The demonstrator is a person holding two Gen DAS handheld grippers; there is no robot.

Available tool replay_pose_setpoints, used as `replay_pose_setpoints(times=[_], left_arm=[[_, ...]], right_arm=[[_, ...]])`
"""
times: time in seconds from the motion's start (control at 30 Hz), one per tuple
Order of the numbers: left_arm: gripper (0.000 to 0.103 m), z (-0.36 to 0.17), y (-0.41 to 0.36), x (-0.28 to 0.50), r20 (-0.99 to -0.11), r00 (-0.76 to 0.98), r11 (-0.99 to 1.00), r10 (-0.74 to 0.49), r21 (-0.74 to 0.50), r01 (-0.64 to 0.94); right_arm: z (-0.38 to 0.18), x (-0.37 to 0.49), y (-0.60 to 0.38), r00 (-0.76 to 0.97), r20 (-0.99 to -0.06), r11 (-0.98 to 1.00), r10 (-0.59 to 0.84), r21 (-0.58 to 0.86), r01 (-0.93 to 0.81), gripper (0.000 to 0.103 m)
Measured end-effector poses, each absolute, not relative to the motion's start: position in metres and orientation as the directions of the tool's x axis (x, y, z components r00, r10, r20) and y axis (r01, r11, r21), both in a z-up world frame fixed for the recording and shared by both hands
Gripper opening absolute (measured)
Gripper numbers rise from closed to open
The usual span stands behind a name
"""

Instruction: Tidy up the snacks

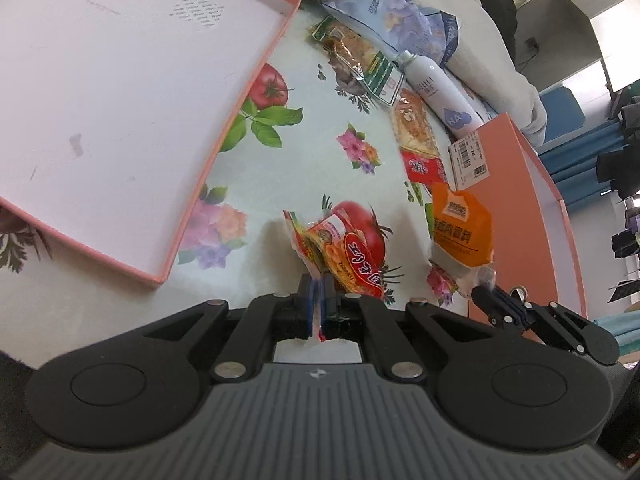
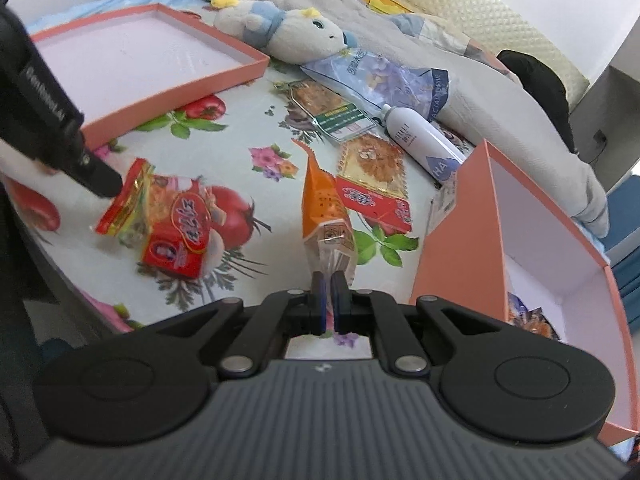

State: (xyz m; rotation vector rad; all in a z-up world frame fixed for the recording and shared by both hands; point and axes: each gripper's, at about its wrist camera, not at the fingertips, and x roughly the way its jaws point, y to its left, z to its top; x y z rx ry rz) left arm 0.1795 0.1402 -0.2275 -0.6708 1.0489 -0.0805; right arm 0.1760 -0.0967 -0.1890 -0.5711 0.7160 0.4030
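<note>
A red snack packet (image 1: 344, 254) is pinched by its crimped end between the closed fingers of the left gripper (image 1: 319, 286), its body resting on or just above the flowered tablecloth (image 1: 304, 160), while the right gripper (image 2: 329, 284) clamps the clear tail of an orange sauce pouch (image 2: 326, 216) that stands tilted beside the deep pink box (image 2: 532, 216). That box, seen from the right wrist, already holds at least one packet in its near corner (its contents are mostly hidden), which suggests the sorting is under way but far from finished. Loose on the cloth between the two pink containers are a red-and-clear cracker pack (image 2: 374, 184), a green-labelled snack bag (image 2: 324, 110) and a pale blue tissue pack (image 2: 384, 76); a white spray bottle (image 2: 420, 138) lies just beside them. The shallow pink lid (image 1: 120, 92) sits empty to the left, and a plush toy (image 2: 288, 34) rests at the far edge against grey bedding. Both held packets appear bound for the deep box.
</note>
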Motion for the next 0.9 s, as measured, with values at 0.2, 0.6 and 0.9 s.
replay_pose_setpoints(times=[0.2,0.6,0.9], left_arm=[[0.055,-0.218,0.134,0.179,-0.789,0.513,0.821,-0.339,-0.514,-0.248],[0.085,-0.190,0.130,0.178,-0.810,0.532,0.875,-0.248,-0.423,-0.236],[0.090,-0.191,0.114,0.193,-0.802,0.543,0.906,-0.249,-0.391,-0.162]], right_arm=[[-0.188,0.176,-0.099,0.659,-0.722,0.789,0.209,-0.274,-0.550,0.010],[-0.179,0.178,-0.115,0.621,-0.711,0.825,0.331,-0.102,-0.556,0.059],[-0.190,0.195,-0.114,0.594,-0.720,0.811,0.359,-0.074,-0.580,0.085]])
